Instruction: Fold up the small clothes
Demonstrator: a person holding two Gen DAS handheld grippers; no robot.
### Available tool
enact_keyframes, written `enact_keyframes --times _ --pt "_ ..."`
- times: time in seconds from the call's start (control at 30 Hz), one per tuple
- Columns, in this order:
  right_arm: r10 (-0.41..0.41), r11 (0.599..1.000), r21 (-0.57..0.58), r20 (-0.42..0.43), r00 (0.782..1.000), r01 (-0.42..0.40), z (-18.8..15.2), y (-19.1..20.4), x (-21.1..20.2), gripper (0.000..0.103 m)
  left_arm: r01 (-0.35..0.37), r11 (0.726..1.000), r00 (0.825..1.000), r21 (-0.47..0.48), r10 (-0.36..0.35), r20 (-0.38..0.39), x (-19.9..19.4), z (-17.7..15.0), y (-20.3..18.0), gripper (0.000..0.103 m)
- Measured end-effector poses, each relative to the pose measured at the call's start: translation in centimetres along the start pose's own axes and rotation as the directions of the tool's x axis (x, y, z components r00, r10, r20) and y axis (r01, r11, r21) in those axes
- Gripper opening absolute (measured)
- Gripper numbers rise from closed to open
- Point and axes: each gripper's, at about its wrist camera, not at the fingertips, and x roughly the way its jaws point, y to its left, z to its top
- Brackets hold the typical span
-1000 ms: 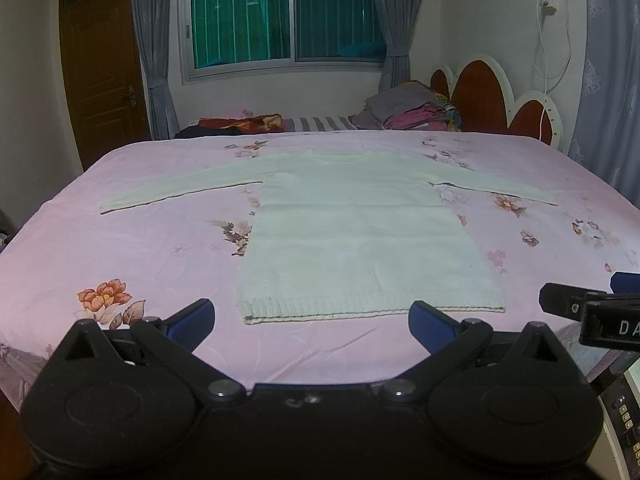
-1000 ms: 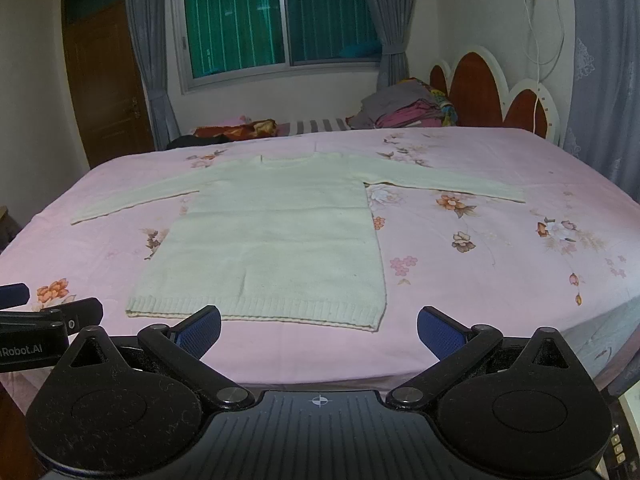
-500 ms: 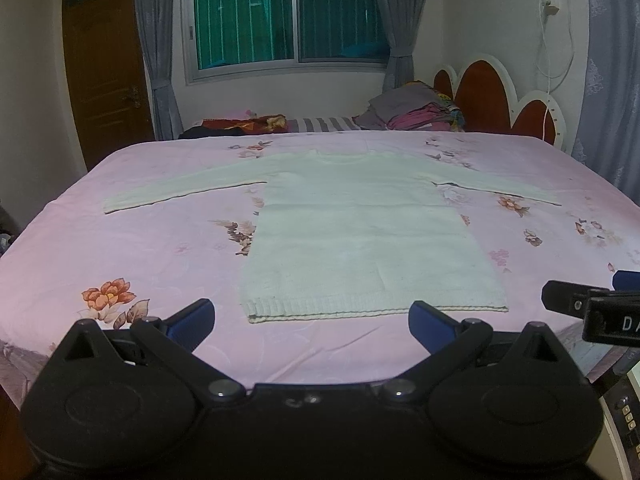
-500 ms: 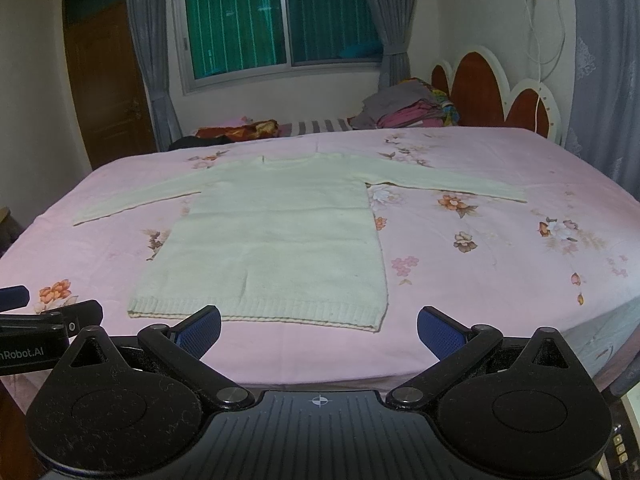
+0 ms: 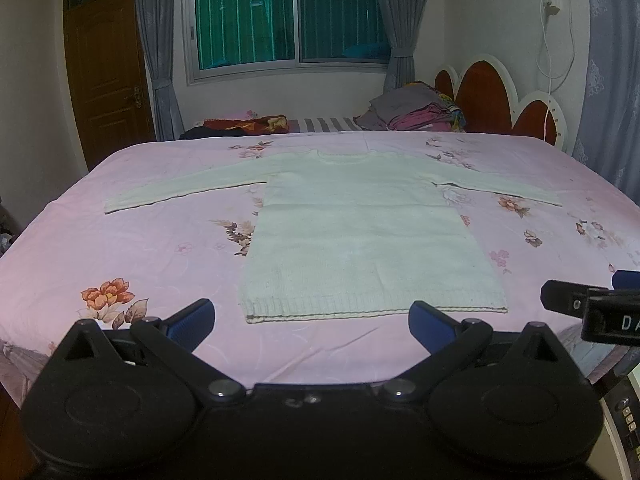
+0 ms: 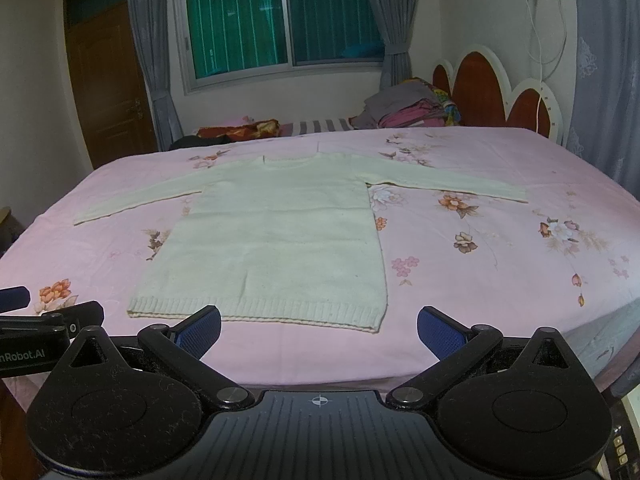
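Cream knit sweater lies flat and unfolded, front up, on the pink floral bedsheet, both sleeves spread out sideways, ribbed hem toward the near bed edge, neckline toward the window. Left gripper and right gripper both hang spread wide with nothing between the blue pads, just short of the hem, side by side, not touching fabric. Room: brown door far left, grey curtains flanking the green-tinted window, red-and-white scalloped headboard at right, pile of folded clothes next to it, white cable hanging down the wall
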Motion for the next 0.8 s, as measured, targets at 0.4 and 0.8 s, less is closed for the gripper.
enact_keyframes --times 0.4,0.8 --pt "0.006 1.0 0.003 -0.002 1.0 -0.006 0.06 0.14 0.04 0.103 -0.005 1.0 1.0 0.002 0.005 -0.002 0.24 0.04 -0.2 0.103" --pt "0.017 1.0 0.001 -0.003 1.0 -0.017 -0.01 -0.77 0.62 0.103 -0.015 1.0 1.0 -0.002 0.015 -0.002 0.4 -0.14 -0.82 0.103"
